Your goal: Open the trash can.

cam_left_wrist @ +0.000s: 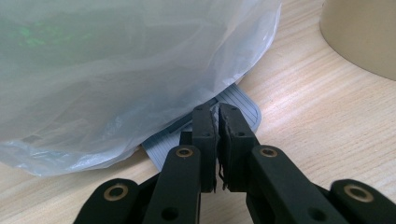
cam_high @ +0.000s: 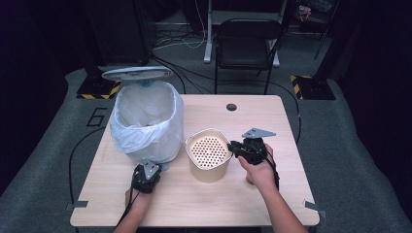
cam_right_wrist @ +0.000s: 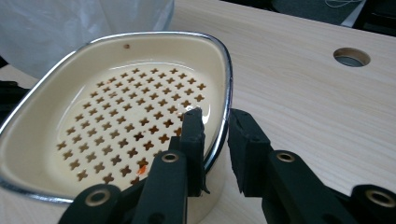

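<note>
your right gripper (cam_right_wrist: 215, 135) clamps the cream strainer container's (cam_right_wrist: 116, 135) metal rim. your left gripper (cam_left_wrist: 217, 122) is closed over the bin's (cam_high: 145, 121) grey pedal (cam_left_wrist: 243, 105) on the desk (cam_high: 286, 126)

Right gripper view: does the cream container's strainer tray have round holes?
No, the strainer tray inside the cream container is pierced with small cross-shaped holes.

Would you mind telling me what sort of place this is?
Probably a lab or recording studio: a lone wooden table on grey carpet, cables across the floor, and hazard-striped stand bases around it.
</note>
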`<state>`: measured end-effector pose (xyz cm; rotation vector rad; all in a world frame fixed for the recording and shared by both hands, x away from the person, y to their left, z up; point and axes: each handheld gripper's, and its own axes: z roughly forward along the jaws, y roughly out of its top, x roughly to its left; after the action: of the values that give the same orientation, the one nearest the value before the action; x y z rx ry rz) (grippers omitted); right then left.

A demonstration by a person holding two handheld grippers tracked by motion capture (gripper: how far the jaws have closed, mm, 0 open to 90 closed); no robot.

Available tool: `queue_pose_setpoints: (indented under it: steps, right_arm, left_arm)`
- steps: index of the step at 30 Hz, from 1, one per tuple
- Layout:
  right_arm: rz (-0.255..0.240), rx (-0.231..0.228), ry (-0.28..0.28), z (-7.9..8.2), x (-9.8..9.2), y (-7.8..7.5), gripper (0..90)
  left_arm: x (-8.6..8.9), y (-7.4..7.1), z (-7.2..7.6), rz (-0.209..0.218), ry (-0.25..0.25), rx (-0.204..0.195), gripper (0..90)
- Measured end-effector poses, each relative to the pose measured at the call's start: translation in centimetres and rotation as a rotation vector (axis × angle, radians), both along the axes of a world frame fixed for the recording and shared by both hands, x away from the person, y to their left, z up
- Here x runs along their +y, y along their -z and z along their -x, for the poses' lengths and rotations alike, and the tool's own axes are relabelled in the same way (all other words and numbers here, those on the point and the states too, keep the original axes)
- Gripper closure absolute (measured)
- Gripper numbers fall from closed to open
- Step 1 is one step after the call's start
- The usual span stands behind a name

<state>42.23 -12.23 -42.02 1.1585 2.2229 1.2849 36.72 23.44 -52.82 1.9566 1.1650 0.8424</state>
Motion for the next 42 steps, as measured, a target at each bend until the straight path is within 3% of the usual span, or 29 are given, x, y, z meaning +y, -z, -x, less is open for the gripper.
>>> queue_pose_setpoints:
  steps: [10, 15, 24, 35, 36, 37, 40, 42]
  right_arm:
    - [0.019, 0.021, 0.006, -1.1, 0.7, 0.2, 76.5]
    - [0.023, 0.041, -0.044, -1.3, 0.8, 0.1, 82.9]
    - [-0.006, 0.032, -0.114, 1.1, 0.3, 0.4, 83.3]
    - [-0.002, 0.02, -0.145, 3.2, -0.2, 0.5, 82.7]
    - [0.001, 0.014, -0.145, 3.3, -0.2, 0.5, 81.1]
    - [-0.007, 0.002, -0.138, 3.4, -0.3, 0.4, 71.5]
    - [-0.069, -0.047, -0.113, 4.1, -1.2, -0.4, 57.1]
    - [-0.07, -0.077, -0.088, 4.5, -1.8, -0.8, 48.4]
  left_arm:
    - [0.0, 0.0, 0.0, -0.001, 0.002, 0.002, 85.4]
    - [0.1, -0.1, 0.0, -0.007, 0.005, 0.003, 85.5]
    - [0.1, -0.1, 0.0, 0.002, 0.007, 0.01, 85.5]
    - [0.0, 0.0, 0.0, -0.002, 0.002, 0.003, 85.4]
    - [0.0, 0.0, 0.0, -0.001, 0.002, 0.003, 85.4]
    - [0.1, 0.0, 0.0, -0.004, 0.003, 0.0, 85.4]
    - [0.1, -0.1, 0.0, -0.01, 0.005, 0.003, 85.3]
    - [0.1, 0.0, 0.0, -0.008, 0.003, -0.004, 85.3]
